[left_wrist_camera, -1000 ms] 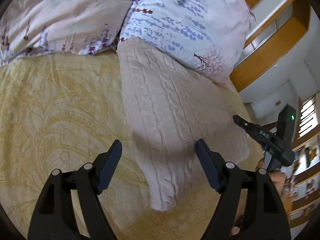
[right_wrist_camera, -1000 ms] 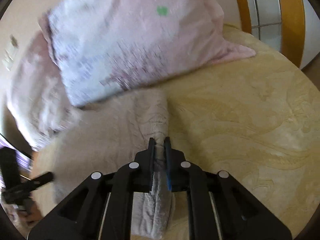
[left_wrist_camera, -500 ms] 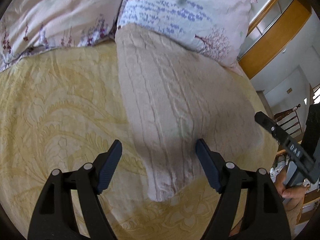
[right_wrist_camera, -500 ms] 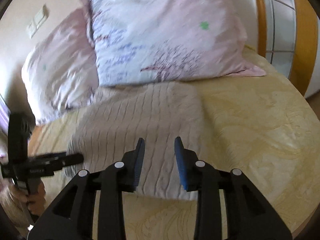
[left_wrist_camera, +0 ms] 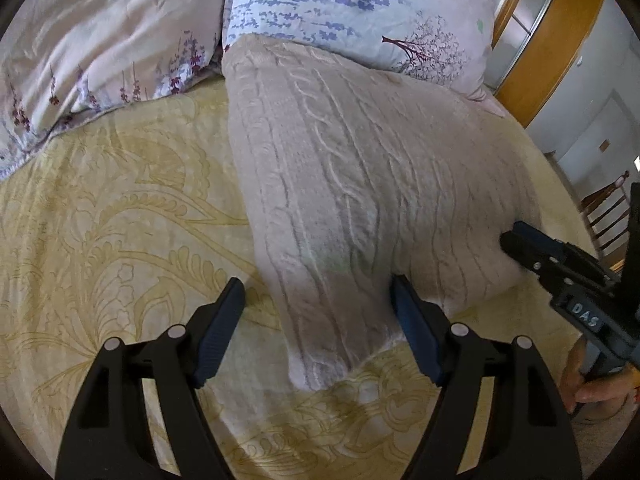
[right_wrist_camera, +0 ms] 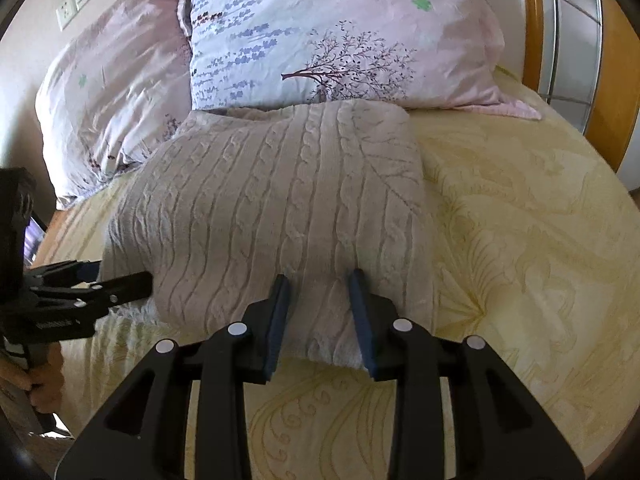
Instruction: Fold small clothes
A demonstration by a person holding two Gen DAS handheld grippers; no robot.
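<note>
The soft, floppy knit sweater point(right_wrist_camera: 280, 200) on the bed point(right_wrist_camera: 520, 240) looks best pinched at its near hem; both hand-held grippers, left point(left_wrist_camera: 316, 320) and right point(right_wrist_camera: 320, 312), are released, the right's jaws having just opened off the hem.

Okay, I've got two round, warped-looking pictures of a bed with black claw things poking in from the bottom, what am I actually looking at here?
Those claws are two-finger grippers, hand-held tools a person squeezes, one in each hand. Each carries a fisheye camera looking along its fingers, hence the round, bent pictures.

One picture is from the left gripper, the other from the right gripper. Each also shows the other tool at its edge, with part of a hand gripping the handle.

On the yellow patterned bedspread lies a folded beige cable-knit sweater, its far end against two pale floral pillows.

Nothing is held. The left jaws stand wide above the sweater's near corner. The right jaws have just been opening, and the sweater lies flat on the bed beyond them, not pinched.
</note>
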